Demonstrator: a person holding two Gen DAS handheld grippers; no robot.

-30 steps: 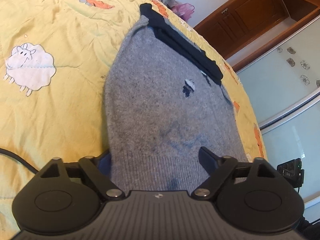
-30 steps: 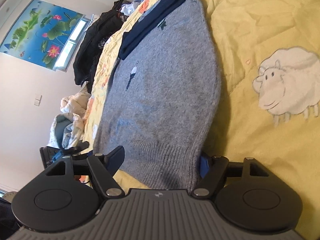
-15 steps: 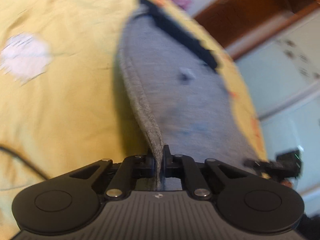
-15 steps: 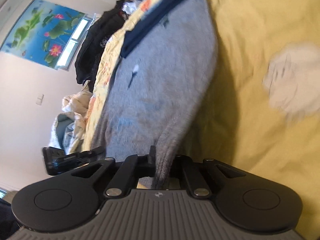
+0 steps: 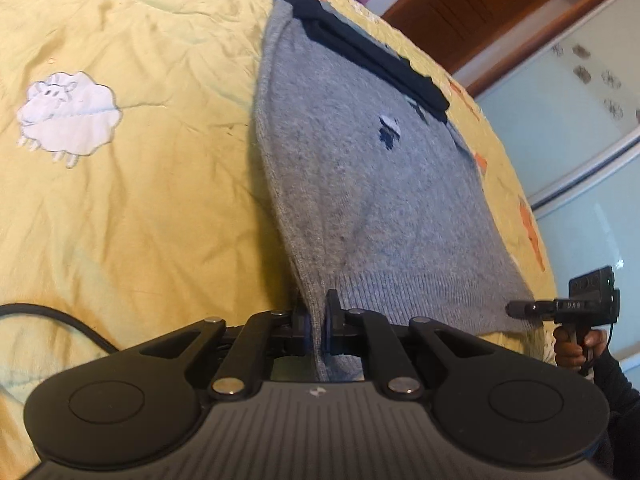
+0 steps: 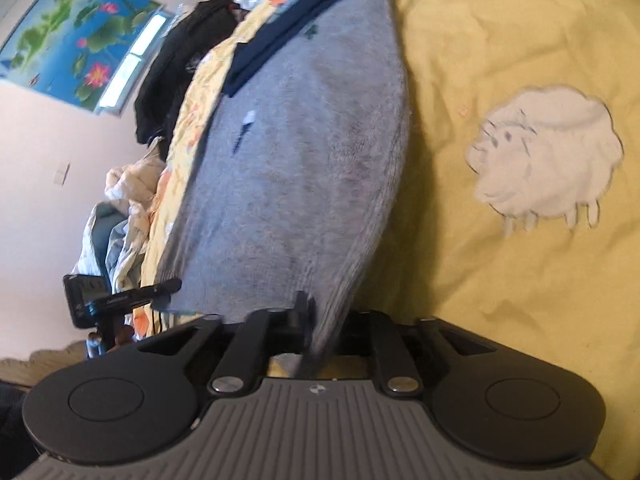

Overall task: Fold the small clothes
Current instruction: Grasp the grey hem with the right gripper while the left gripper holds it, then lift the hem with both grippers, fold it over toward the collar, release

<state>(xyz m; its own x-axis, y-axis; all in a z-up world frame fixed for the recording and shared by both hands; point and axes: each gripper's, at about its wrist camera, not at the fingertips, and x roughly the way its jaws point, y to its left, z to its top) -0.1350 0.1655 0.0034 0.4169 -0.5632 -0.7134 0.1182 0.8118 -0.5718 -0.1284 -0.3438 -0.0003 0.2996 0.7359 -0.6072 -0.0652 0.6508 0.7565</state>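
Observation:
A small grey knit sweater [image 5: 360, 200] with a navy collar [image 5: 360, 52] lies flat on a yellow bedspread [image 5: 120, 200]. My left gripper [image 5: 316, 320] is shut on the left corner of the ribbed hem, which stands up off the bed. In the right wrist view the sweater [image 6: 300, 160] runs away from my right gripper [image 6: 332, 320]. Its jaws are opening slightly, with the other hem corner still pinched and raised between them. Each gripper shows in the other's view, the right gripper [image 5: 516, 307] held by a hand [image 5: 572, 348] and the left gripper [image 6: 168, 286].
White sheep prints [image 5: 68, 116] [image 6: 544, 156] mark the bedspread on either side of the sweater. A black cable [image 5: 60, 316] crosses the near left. Dark clothes [image 6: 180, 68] and crumpled bedding [image 6: 120, 216] lie beyond the bed's edge. A wooden cabinet [image 5: 500, 8] and glass doors [image 5: 580, 140] stand behind.
Both grippers stood open astride the hem corners a second ago. They closed on the corners, and the hem has lifted off the bedspread at both ends.

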